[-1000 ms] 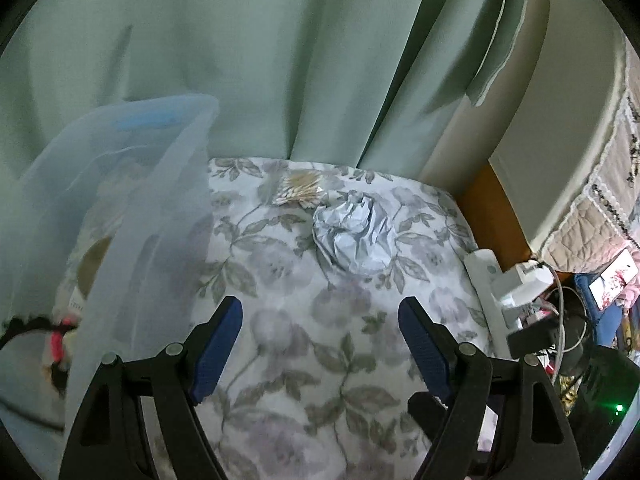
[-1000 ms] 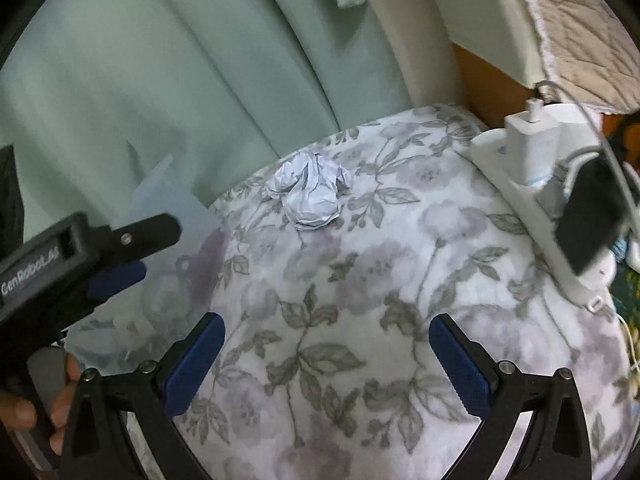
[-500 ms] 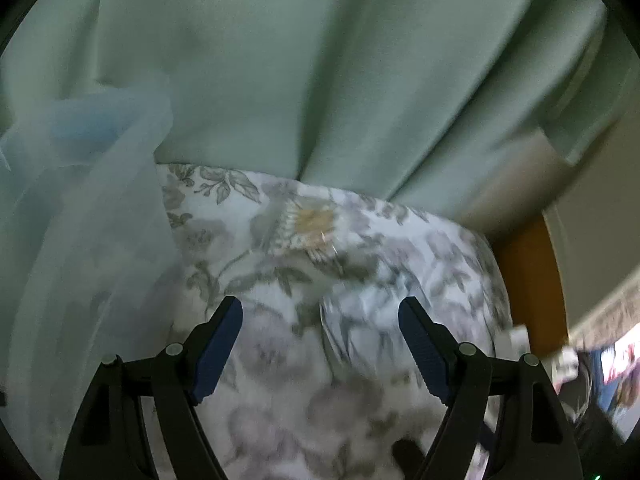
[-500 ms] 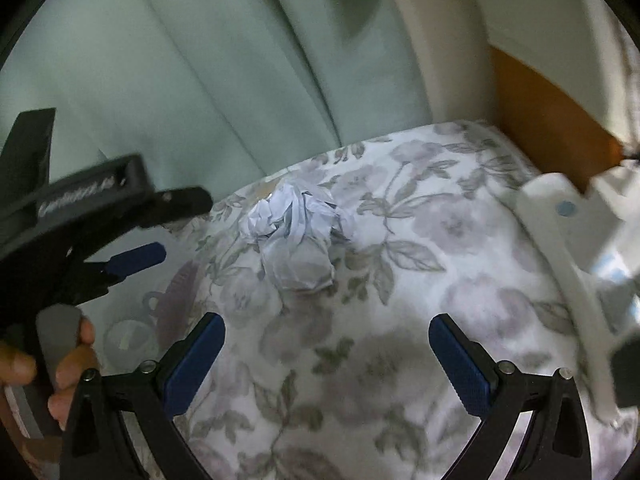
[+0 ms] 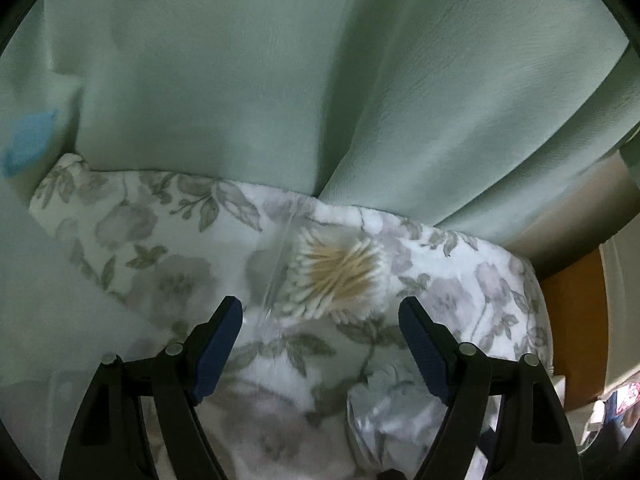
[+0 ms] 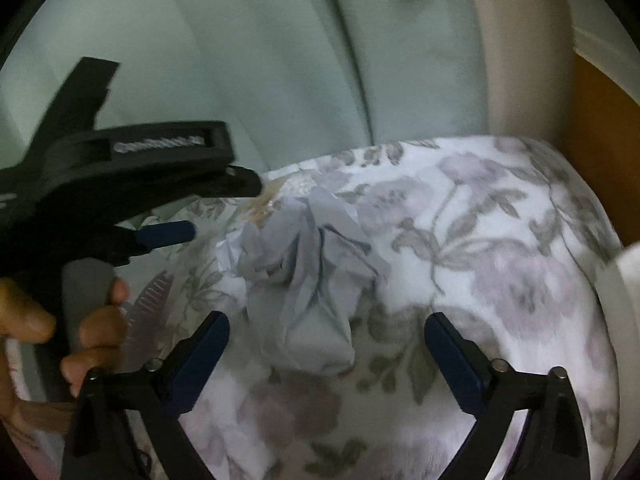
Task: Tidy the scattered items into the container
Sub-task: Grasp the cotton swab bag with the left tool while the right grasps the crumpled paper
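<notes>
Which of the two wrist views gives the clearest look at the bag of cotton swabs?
The left wrist view: the bag of cotton swabs lies unobstructed on the floral blanket, just ahead of the open left gripper. In the right wrist view only a blurred sliver shows behind the crumpled paper.

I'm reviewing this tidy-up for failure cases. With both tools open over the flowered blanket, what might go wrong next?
1. The bag of cotton swabs lies flat on the soft flowered blanket; the left tool may pinch blanket with the thin plastic.
2. The crumpled paper lies right beside the bag, so the two tools, already near each other, may collide.
3. The paper is loose and bulky; the right tool may catch only a fold and drop it.
</notes>
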### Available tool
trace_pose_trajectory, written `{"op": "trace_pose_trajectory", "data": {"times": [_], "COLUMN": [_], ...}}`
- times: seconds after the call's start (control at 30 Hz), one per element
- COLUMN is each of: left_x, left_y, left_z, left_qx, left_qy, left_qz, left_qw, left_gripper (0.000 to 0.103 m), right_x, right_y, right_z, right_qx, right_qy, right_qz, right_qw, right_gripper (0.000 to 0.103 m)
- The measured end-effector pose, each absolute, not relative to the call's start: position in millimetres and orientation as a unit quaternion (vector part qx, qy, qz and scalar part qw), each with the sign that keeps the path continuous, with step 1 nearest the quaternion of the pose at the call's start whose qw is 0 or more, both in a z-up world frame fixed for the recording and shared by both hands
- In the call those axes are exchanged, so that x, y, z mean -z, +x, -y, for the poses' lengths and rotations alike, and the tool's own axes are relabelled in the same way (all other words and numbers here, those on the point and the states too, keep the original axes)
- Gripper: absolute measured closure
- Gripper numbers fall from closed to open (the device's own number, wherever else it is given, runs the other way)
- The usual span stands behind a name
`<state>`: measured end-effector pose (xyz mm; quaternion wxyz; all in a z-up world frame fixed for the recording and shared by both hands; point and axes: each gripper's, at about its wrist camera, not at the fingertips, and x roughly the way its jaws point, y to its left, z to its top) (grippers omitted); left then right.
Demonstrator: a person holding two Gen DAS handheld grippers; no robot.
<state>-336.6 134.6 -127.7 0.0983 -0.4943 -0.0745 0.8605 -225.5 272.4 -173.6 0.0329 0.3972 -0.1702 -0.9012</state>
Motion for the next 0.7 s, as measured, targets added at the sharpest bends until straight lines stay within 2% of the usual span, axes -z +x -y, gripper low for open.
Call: {"op": "trace_pose_trajectory", "data": {"times": [0.2, 0.33, 0.37, 0.47, 0.57, 0.6, 0.7], "left_x": [145.8, 154.8, 155.8, 155.7, 154.3, 153.6, 151.2], "left_y": [-349.1, -354.4, -354.7, -354.3, -352.4, -351.2, -348.2], "left_z": [-133.4, -133.7, -133.4, -133.1, -134.1, -134.6, -136.6], "left_qx": [-0.852, -0.851, -0.852, -0.856, -0.860, -0.861, -0.864], "left_qy": [-0.502, -0.502, -0.500, -0.492, -0.488, -0.486, -0.482], "left_qz": [0.095, 0.100, 0.103, 0.103, 0.099, 0.098, 0.092], "left_qw": [0.119, 0.117, 0.119, 0.119, 0.113, 0.113, 0.112], "left_gripper": [0.022, 0.022, 0.022, 0.022, 0.027, 0.031, 0.034], "right_x": [177.8, 177.8, 177.9, 176.8, 178.1, 178.7, 179.2], "right_y": [-238.7, -242.3, -242.5, -240.3, -238.9, -237.9, -234.6], "right_z": [-275.1, -269.0, -268.2, -268.4, -270.0, -271.1, -274.3], "right_qx": [0.900, 0.902, 0.902, 0.904, 0.902, 0.902, 0.900], "right_qy": [0.399, 0.394, 0.393, 0.384, 0.384, 0.384, 0.384], "right_qz": [0.167, 0.163, 0.165, 0.170, 0.180, 0.184, 0.192], "right_qw": [0.048, 0.066, 0.071, 0.078, 0.080, 0.080, 0.077], "right_gripper": [0.019, 0.030, 0.036, 0.042, 0.049, 0.050, 0.052]}}
